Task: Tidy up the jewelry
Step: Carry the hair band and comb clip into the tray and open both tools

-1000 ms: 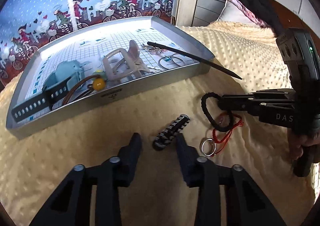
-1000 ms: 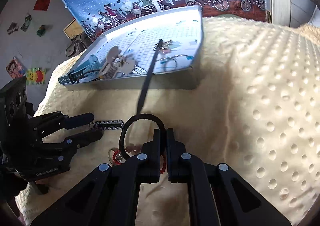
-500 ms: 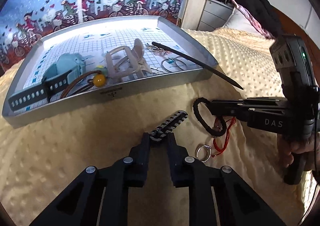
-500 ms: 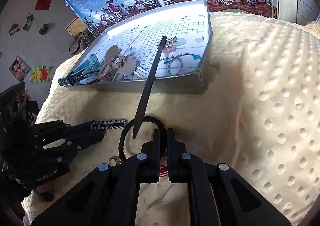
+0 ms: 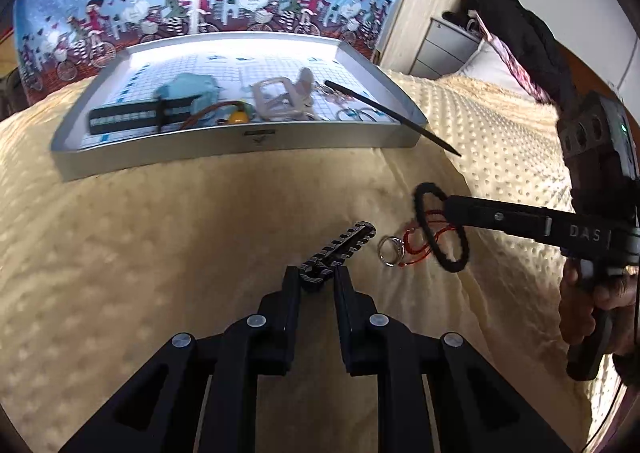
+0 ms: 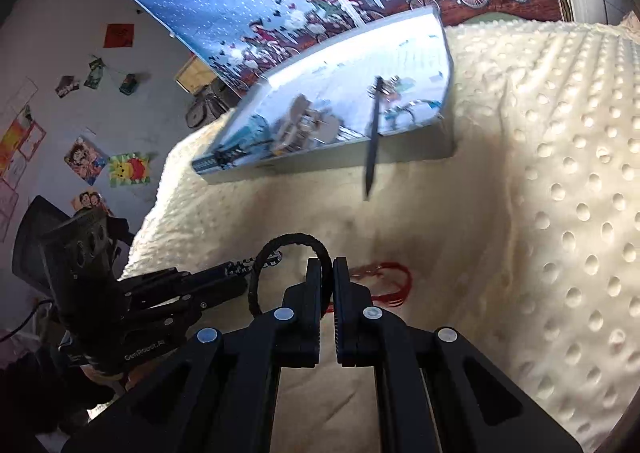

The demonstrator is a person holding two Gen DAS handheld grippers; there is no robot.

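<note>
Both loads look bound for the shallow grey tray [image 5: 248,141]. Near it, the left gripper [image 5: 317,281] pinches a black-and-white striped clip [image 5: 340,251], the right gripper [image 6: 327,273] a black braided loop [image 6: 276,253].

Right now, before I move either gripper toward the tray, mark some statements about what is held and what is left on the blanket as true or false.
1. The right gripper is shut on the black braided loop. True.
2. The left gripper is empty. False: it is shut on one end of the striped black-and-white clip.
3. The silver ring already lies in the tray. False: it rests on the blanket, beside the red cord.
4. The black stick pokes out over the rim of the tray. True.
5. The teal item lies inside the tray. True.
</note>
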